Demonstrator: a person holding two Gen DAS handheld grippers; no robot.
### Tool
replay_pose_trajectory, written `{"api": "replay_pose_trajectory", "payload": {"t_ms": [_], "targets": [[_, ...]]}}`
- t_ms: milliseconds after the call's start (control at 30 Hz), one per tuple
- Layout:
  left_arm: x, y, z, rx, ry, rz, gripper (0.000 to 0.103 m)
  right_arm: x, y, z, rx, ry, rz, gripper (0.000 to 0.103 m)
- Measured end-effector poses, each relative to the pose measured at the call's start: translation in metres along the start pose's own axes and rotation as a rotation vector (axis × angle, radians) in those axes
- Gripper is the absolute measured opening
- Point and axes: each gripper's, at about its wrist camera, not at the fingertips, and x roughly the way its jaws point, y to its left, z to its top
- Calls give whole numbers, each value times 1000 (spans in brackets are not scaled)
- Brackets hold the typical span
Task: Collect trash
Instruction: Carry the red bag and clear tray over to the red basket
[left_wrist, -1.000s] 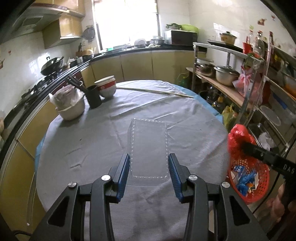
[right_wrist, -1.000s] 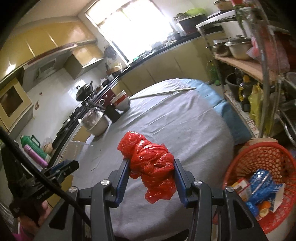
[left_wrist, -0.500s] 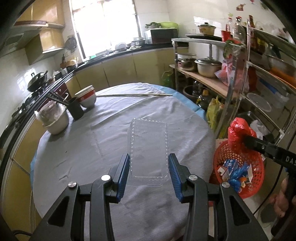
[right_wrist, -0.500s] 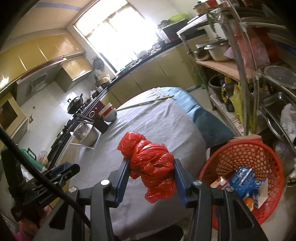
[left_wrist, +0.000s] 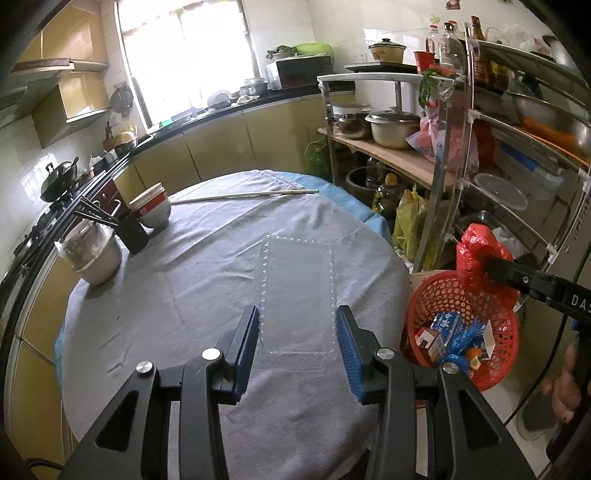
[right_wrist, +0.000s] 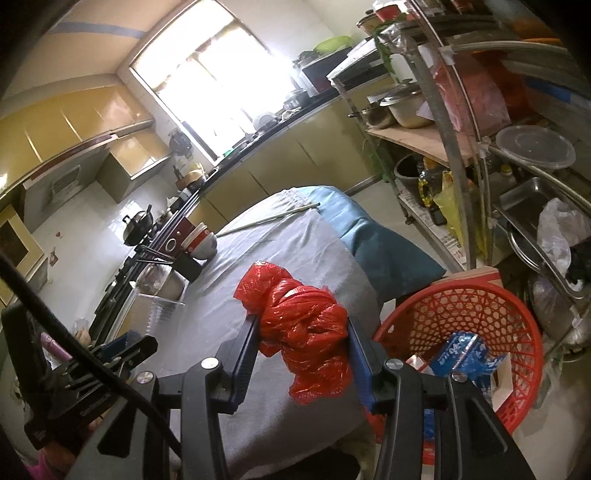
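While hidden elsewhere, basket (right_wrist: 461, 317) rim faces bag (right_wrist: 303, 325).

Tablecloth (left_wrist: 192, 295) was plain grey, a blue cloth (left_wrist: 354, 206) under it showing at the far edge. Plastic tray (left_wrist: 297, 295) was clear with a dotted rim. Crumpled bag (right_wrist: 306, 325) was bright red; basket (right_wrist: 461, 306) was red with an open lattice pattern. Packet (right_wrist: 461, 354) inside was blue with white print. Left gripper (left_wrist: 297, 345) and right gripper (right_wrist: 303, 354) were black with blue pads. Stacked bowls (left_wrist: 151, 208) were white with red bands. Cabinets (left_wrist: 221, 151) were yellow-olive, countertop black, wall tiles white.
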Motion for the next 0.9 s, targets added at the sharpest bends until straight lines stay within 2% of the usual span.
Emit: {"api": "replay_pose_trajectory", "payload": {"t_ms": [467, 900], "targets": [[4, -16, 1, 30, 9, -25, 44, -11, -14, -1, 25, -12, -21, 49], [17, -34, -1, 67, 39, -45, 44, -4, -38, -4, 85, 20, -51, 51]]}}
